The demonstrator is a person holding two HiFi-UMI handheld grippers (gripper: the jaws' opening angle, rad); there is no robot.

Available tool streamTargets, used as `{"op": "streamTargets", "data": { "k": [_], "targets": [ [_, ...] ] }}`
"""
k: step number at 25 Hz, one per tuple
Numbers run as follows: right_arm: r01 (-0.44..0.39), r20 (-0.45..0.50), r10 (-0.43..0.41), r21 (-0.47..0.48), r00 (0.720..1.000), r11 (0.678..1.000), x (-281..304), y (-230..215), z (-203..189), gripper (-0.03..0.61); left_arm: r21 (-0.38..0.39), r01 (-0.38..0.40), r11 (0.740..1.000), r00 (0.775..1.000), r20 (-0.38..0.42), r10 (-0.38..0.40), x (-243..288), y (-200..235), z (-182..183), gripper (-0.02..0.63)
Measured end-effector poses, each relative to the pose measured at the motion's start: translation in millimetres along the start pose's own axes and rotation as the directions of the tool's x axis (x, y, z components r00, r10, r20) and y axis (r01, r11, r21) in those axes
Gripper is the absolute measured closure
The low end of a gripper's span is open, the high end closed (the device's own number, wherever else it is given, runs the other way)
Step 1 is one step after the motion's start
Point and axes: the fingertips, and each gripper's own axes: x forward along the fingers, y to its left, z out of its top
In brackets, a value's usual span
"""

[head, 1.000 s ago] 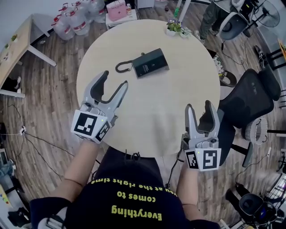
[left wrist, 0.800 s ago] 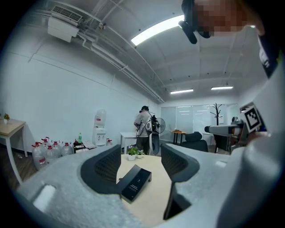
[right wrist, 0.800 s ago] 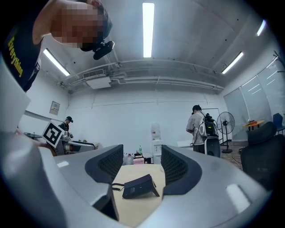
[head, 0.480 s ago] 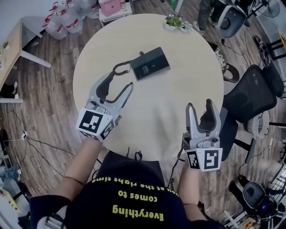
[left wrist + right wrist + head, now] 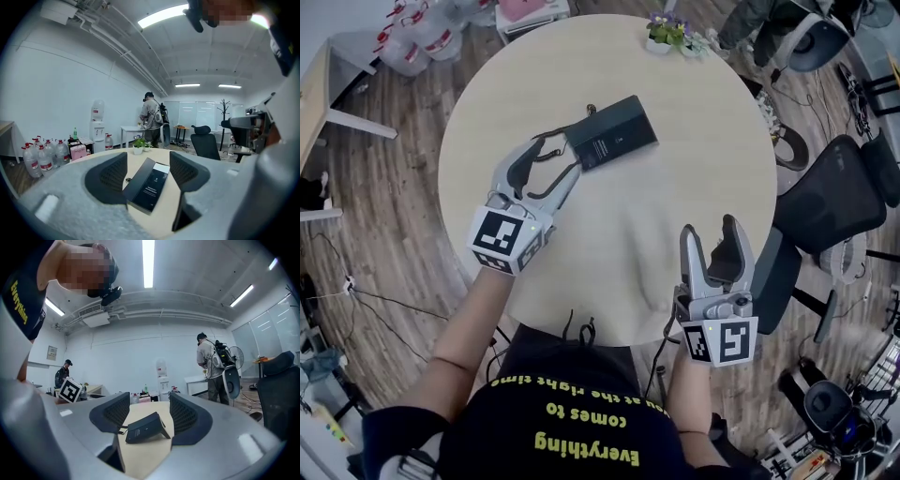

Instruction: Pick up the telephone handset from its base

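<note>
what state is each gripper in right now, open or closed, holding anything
Left gripper: open, holding nothing, jaws apart close by the telephone.
Right gripper: open, holding nothing.

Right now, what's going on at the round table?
A person holds a gripper in each hand over a round table. The left gripper, jaws open, is lined up on the black telephone, whose handset lies on its base; nothing is gripped yet. The right gripper, also open and empty, hangs at the table's near edge, away from the telephone.
</note>
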Motion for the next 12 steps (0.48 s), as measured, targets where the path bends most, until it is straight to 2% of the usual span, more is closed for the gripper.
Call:
{"op": "streamTargets", "data": {
  "k": [7, 12],
  "targets": [
    [0.02, -0.032, -0.019, 0.033, 0.999, 0.999, 7, -15, -24, 0.318, 0.017, 0.058, 0.998, 0.998, -0.011, -0.058, 55, 13, -31, 0.33],
    [0.021, -0.05, -0.018, 0.049, 0.999, 0.999, 14, -20, -36, 0.319, 0.025, 0.085, 0.996, 0.995, -0.06, -0.084, 91, 23, -53, 0.33]
  ]
}}
